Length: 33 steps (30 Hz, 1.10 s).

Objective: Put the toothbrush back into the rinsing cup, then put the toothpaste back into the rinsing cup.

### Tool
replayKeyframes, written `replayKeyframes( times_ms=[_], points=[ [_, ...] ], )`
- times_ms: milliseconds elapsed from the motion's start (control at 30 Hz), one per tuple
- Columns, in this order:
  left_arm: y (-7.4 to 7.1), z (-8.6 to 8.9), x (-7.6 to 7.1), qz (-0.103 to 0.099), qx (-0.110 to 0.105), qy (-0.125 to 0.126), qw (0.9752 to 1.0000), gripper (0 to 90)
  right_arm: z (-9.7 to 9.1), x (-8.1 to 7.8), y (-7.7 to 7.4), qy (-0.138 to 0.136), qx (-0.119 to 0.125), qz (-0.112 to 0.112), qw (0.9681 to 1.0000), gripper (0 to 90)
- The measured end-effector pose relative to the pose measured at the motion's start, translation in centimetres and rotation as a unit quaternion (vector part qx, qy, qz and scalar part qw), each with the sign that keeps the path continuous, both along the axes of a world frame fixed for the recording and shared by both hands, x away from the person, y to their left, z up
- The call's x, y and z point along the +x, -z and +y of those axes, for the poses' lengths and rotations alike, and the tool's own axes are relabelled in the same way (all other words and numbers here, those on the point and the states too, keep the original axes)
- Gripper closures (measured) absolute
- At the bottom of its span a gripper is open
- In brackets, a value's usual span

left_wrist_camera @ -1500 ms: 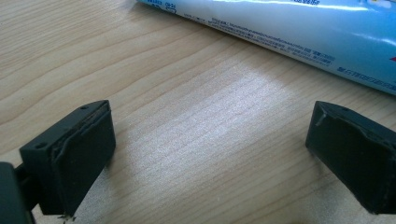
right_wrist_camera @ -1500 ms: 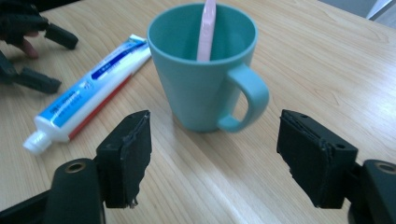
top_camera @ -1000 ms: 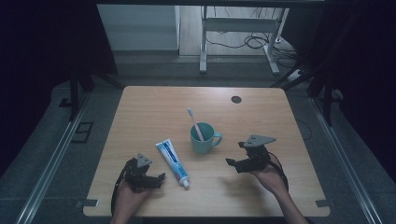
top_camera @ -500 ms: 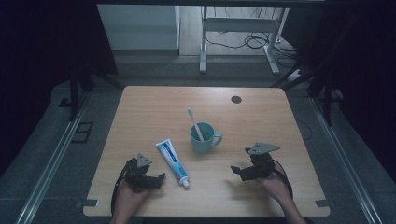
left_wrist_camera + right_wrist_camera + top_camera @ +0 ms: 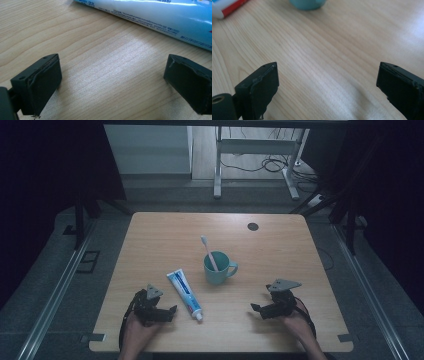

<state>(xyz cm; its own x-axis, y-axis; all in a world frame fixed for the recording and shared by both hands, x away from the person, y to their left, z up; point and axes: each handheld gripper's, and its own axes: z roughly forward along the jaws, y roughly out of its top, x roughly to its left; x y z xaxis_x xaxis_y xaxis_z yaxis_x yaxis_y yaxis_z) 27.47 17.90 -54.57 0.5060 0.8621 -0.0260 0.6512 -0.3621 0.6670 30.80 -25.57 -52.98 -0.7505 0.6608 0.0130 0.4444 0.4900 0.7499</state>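
Dark room, cables on the floor behind; pale wood-grain table (image 5: 150, 240) with rounded corners and a small dark round insert (image 5: 253, 226) near the far edge. Teal mug (image 5: 218, 268) sits mid-table, handle to the right, smooth glossy wall, white toothbrush (image 5: 209, 253) leaning in it with the head up and to the left. Just left of the mug lies a flat toothpaste tube (image 5: 184, 293), blue-and-white glossy print, white cap toward the near edge, with a red band by the cap in the right gripper view. Left gripper (image 5: 170, 310) rests low at the near left, jaws wide, nothing between them; its own view shows matte black blocky pads (image 5: 42, 82) over bare wood, with the tube (image 5: 160, 17) just ahead and not touched. Right gripper (image 5: 255, 308) sits at the near right, well apart from the mug, grey triangular plate on top. Its jaws have just been opening and now stand wide over bare wood, nothing held. Versus a second ago, the right gripper is lower and nearer the table's near edge; left gripper, mug, brush and tube unchanged.
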Motion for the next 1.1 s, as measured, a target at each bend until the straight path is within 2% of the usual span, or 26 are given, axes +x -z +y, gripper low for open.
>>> replayKeyframes(
  times_ms=[233,467,633,967,1100],
  points=[
    [0.0,0.0,0.0,0.001,-0.001,-0.001,1.0000,1.6,0.0,0.1,1.2,-0.003,-0.009,0.013,0.9999,6.1],
    [0.0,0.0,0.0,0.001,-0.001,-0.001,1.0000,1.6,0.0,-0.1,1.3,-0.009,-0.021,0.010,0.9997,9.7],
    [0.0,0.0,0.0,0.001,-0.001,0.000,1.0000,1.7,-0.1,-0.1,1.3,-0.001,-0.019,0.010,0.9998,12.0],
    [-0.6,0.0,0.1,0.017,0.002,-0.014,0.9997,8.9,-0.1,0.0,1.3,0.006,-0.019,0.010,0.9998,12.1],
    [-1.0,0.1,0.0,0.014,-0.004,-0.011,0.9998,12.9,-0.1,0.0,1.3,0.007,-0.019,0.010,0.9998,12.3]
  ],
)
